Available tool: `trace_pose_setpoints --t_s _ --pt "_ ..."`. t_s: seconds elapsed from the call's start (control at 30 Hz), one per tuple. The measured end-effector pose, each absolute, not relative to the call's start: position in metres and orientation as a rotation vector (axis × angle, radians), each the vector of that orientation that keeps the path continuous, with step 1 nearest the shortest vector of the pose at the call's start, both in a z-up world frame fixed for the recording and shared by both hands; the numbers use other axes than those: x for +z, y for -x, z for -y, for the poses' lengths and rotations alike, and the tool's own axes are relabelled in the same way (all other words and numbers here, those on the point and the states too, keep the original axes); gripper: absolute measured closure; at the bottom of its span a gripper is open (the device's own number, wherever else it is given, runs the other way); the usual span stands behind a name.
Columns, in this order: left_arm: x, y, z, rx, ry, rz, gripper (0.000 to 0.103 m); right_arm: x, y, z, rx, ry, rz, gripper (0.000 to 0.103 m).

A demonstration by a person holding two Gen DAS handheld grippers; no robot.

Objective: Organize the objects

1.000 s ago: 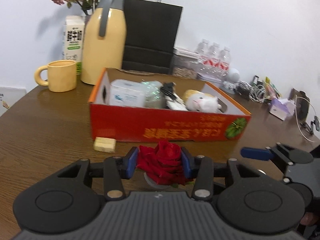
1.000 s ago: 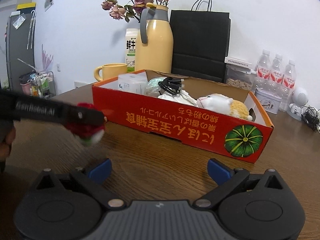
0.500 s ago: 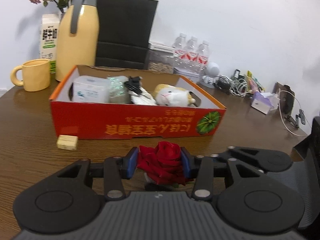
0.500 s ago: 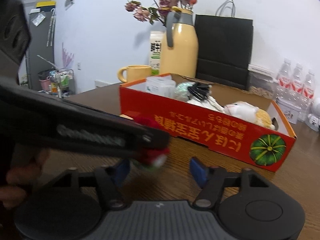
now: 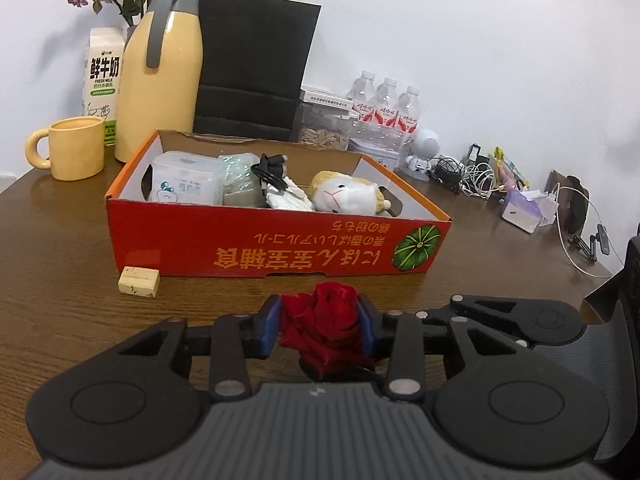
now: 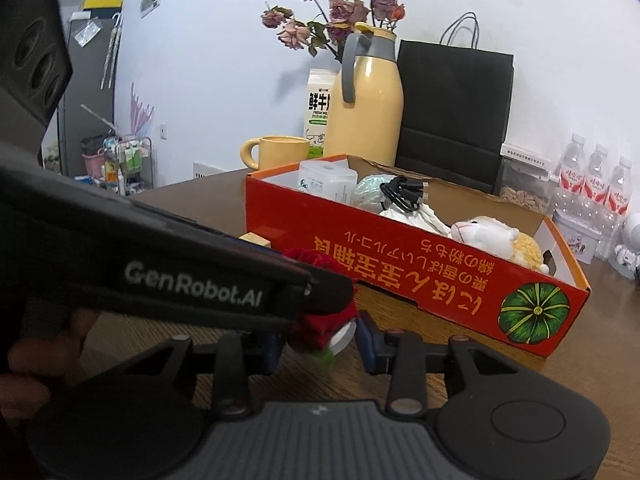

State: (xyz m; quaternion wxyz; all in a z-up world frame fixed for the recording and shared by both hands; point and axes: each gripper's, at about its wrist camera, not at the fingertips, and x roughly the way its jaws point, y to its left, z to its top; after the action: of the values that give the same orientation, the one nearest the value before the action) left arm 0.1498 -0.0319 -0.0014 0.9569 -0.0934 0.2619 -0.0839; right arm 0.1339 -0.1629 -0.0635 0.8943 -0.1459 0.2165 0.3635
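Pinching the red fabric rose [image 5: 325, 322] between its blue pads, the left gripper [image 5: 320, 326] holds it above the wooden table [image 5: 60, 248], near the red cardboard box [image 5: 276, 246]. The right gripper [image 6: 320, 346] brackets the bloom's base, jaws narrowed; contact unclear.

The room is bright with soft, even light. The white wall [image 5: 460, 40] looks a bit blue. The flowers [image 6: 332, 20] and the yellow jug [image 5: 160, 68] drop soft gray shadows on the wall to their left. The brown table [image 5: 52, 240] shines a little in front of the red box [image 5: 276, 244]. Both pictures bend at the edges and go black in the corners. In the right view, the big black thing close on the left is blurry, and the red rose [image 6: 320, 320] under it is fuzzy too.
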Motion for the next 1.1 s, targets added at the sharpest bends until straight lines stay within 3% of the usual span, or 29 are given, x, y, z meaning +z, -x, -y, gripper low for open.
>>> trace_pose_setpoints --t_s 0.57,1.1 --pt "0.019 -0.141 -0.008 -0.025 0.205 -0.42 0.063 -0.054 -0.14 0.179 0.608 0.286 -0.431 0.067" --pt "0.065 -0.215 -0.014 0.0 0.134 -0.289 0.062 0.008 -0.212 0.167 0.539 0.239 -0.271 0.067"
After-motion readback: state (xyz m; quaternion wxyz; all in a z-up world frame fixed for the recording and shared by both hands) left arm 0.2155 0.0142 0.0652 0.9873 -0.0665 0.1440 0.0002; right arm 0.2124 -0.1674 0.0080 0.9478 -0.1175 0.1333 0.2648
